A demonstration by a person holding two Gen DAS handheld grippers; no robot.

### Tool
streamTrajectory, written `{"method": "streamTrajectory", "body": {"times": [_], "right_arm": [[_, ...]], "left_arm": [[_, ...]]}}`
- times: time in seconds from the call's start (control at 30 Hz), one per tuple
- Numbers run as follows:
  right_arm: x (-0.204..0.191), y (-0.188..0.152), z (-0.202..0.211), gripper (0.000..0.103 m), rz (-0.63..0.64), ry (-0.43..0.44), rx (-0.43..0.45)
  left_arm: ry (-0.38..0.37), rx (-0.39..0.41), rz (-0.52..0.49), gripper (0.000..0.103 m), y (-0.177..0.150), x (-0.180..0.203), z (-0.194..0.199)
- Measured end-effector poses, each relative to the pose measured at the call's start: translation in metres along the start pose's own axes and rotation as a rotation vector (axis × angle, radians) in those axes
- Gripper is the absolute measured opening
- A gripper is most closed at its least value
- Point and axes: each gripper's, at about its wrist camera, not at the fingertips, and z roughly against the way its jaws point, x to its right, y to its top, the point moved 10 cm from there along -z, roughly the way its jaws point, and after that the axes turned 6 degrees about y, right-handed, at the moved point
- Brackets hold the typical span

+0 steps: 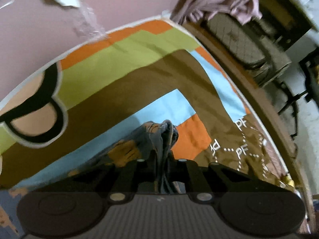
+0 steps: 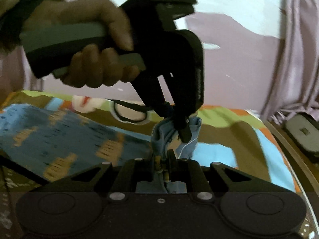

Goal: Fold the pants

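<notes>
The pants are blue cloth with tan patches, spread over a bed to the left in the right wrist view. My right gripper is shut on a bunched edge of them. My left gripper, held in a bare hand, comes down from above and is shut on the same bunch just beyond my right fingers. In the left wrist view, my left gripper is shut on a gathered fold of the pants, with a tan patch to its left.
A bedsheet in brown, green, orange and light blue blocks covers the bed. A pink wall rises behind it. A curtain hangs at right. The wooden bed edge runs down the right, dark clutter beyond it.
</notes>
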Motion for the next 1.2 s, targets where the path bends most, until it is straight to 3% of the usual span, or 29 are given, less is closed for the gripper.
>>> {"method": "streamTrajectory", "body": {"times": [0.13,0.43,0.53,0.6,0.67,0.73,0.8,0.9,1.07,1.2], "right_arm": [[-0.041,0.010,-0.001,0.013,0.042,0.082,-0.012],[-0.120,-0.003,-0.034,0.013,0.102,0.211,-0.123],[-0.135,-0.017,-0.049,0.013,0.102,0.217,-0.172],[-0.138,-0.023,-0.054,0.013,0.085,0.212,-0.195],[-0.137,-0.026,-0.057,0.013,0.071,0.201,-0.202],[-0.138,-0.028,-0.058,0.014,0.060,0.192,-0.204],[-0.141,-0.029,-0.059,0.016,0.058,0.187,-0.201],[-0.141,-0.030,-0.060,0.020,0.054,0.180,-0.197],[-0.141,-0.033,-0.061,0.020,0.049,0.172,-0.201],[-0.140,-0.031,-0.058,0.014,0.045,0.156,-0.186]], "left_arm": [[-0.053,0.053,0.078,0.010,-0.025,-0.041,0.024],[-0.046,0.076,0.165,0.011,-0.093,-0.125,0.022],[-0.075,0.090,0.188,0.025,-0.106,-0.140,0.015],[-0.098,0.110,0.217,0.045,-0.112,-0.147,0.013],[-0.114,0.123,0.242,0.046,-0.115,-0.151,0.011],[-0.115,0.127,0.249,0.042,-0.116,-0.154,0.008],[-0.095,0.131,0.236,0.027,-0.117,-0.157,0.005],[-0.072,0.123,0.240,0.016,-0.118,-0.160,0.003],[-0.088,0.123,0.270,0.009,-0.119,-0.161,0.001],[-0.091,0.125,0.263,0.008,-0.119,-0.158,0.007]]}}
